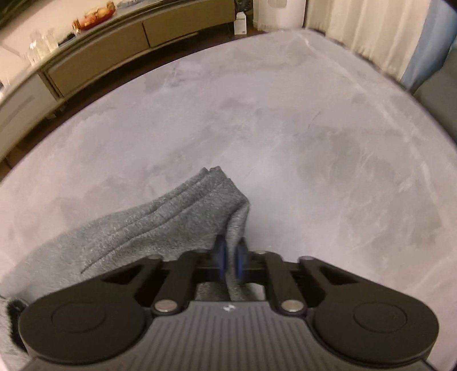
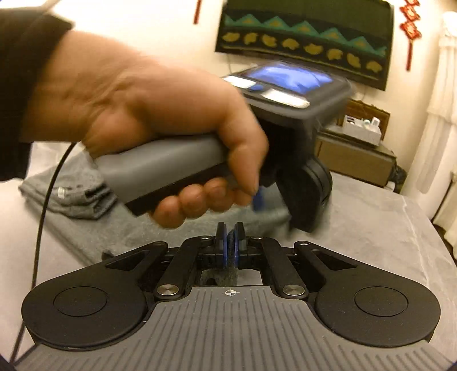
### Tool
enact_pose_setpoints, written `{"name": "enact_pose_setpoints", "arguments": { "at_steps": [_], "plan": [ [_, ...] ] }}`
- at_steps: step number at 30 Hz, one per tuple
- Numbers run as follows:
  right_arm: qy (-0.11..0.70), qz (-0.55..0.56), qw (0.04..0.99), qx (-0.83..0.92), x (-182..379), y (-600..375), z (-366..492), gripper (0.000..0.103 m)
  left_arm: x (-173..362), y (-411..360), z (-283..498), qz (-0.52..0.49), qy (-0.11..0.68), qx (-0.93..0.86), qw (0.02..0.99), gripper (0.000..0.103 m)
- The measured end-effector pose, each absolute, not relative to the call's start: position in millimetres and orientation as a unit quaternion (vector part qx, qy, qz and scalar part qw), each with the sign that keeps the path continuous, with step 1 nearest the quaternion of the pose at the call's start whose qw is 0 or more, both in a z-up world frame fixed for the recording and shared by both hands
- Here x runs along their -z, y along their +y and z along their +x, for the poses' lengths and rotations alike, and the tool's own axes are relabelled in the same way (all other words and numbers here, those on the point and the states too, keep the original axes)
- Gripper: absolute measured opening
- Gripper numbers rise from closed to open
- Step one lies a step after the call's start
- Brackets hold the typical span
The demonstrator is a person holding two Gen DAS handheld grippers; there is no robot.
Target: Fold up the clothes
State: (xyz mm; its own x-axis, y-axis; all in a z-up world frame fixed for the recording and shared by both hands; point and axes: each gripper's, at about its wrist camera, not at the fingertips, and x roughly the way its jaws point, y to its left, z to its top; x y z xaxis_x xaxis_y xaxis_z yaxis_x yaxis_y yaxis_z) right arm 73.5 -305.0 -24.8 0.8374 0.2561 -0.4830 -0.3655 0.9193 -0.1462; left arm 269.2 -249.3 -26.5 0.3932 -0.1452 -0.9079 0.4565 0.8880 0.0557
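A grey knit garment (image 1: 137, 225) lies on the pale grey table (image 1: 285, 128) and trails off to the lower left. My left gripper (image 1: 230, 258) is shut on a pinched fold of its edge. In the right wrist view my right gripper (image 2: 230, 247) is shut on another dark grey bit of the same garment (image 2: 94, 228). Just beyond it the person's hand holds the left gripper body (image 2: 288, 120), blurred, close above the cloth. A bunched part of the garment (image 2: 68, 194) lies at the left.
A low brown cabinet (image 1: 120, 40) runs along the far side of the table, with a red-orange item (image 1: 94, 15) on top. Curtains (image 1: 371, 31) hang at the back right. A black cable (image 2: 45, 205) hangs at the left. A box with small items (image 2: 362, 128) stands behind.
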Motion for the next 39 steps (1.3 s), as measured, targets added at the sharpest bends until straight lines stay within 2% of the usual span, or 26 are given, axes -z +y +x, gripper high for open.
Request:
{"name": "enact_pose_setpoints", "arguments": {
  "at_steps": [1, 2, 3, 4, 6, 7, 8, 10, 16, 21, 24, 31, 35, 39],
  "plan": [
    [0.239, -0.114, 0.952, -0.154, 28, -305, 76, 0.026, 22, -245, 270, 0.135, 0.519, 0.187, 0.823, 0.006],
    [0.249, -0.107, 0.953, -0.139, 32, -306, 81, 0.064, 18, -241, 271, 0.12, 0.519, 0.189, 0.825, 0.006],
    [0.26, -0.099, 0.953, -0.124, 35, -308, 86, 0.078, 13, -240, 273, 0.109, 0.52, 0.189, 0.826, 0.006],
    [0.271, -0.086, 0.951, -0.123, 39, -310, 91, 0.085, 9, -239, 275, 0.098, 0.52, 0.189, 0.827, 0.006],
    [0.312, -0.052, 0.937, -0.145, 47, -313, 102, 0.065, 2, -239, 277, 0.081, 0.517, 0.192, 0.83, 0.006],
    [0.331, -0.034, 0.931, -0.152, 50, -315, 107, 0.04, -1, -239, 278, 0.072, 0.515, 0.195, 0.831, 0.006],
    [0.335, -0.023, 0.93, -0.149, 48, -319, 108, 0.027, -5, -238, 280, 0.059, 0.511, 0.203, 0.833, 0.006],
    [0.328, -0.02, 0.934, -0.137, 38, -326, 107, 0.009, -14, -231, 284, 0.026, 0.502, 0.223, 0.835, 0.006],
    [0.232, -0.107, 0.96, -0.116, -9, -301, 77, 0.009, -49, -166, 280, -0.046, 0.471, 0.27, 0.839, 0.006],
    [0.173, -0.182, 0.956, -0.152, -38, -213, 60, 0.009, -80, -76, 257, -0.072, 0.432, 0.277, 0.855, 0.006],
    [0.157, -0.213, 0.948, -0.176, -39, -152, 62, 0.009, -80, -12, 247, -0.093, 0.419, 0.255, 0.866, 0.006],
    [0.195, -0.3, 0.905, -0.23, 14, -2, 93, 0.009, -7, 111, 240, -0.175, 0.43, 0.187, 0.866, 0.006],
    [0.228, -0.358, 0.871, -0.246, 60, 43, 98, 0.009, 29, 147, 224, -0.219, 0.42, 0.172, 0.864, 0.007],
    [0.224, -0.431, 0.829, -0.277, 88, 47, 91, 0.009, 45, 149, 192, -0.218, 0.424, 0.115, 0.871, 0.007]
  ]
}}
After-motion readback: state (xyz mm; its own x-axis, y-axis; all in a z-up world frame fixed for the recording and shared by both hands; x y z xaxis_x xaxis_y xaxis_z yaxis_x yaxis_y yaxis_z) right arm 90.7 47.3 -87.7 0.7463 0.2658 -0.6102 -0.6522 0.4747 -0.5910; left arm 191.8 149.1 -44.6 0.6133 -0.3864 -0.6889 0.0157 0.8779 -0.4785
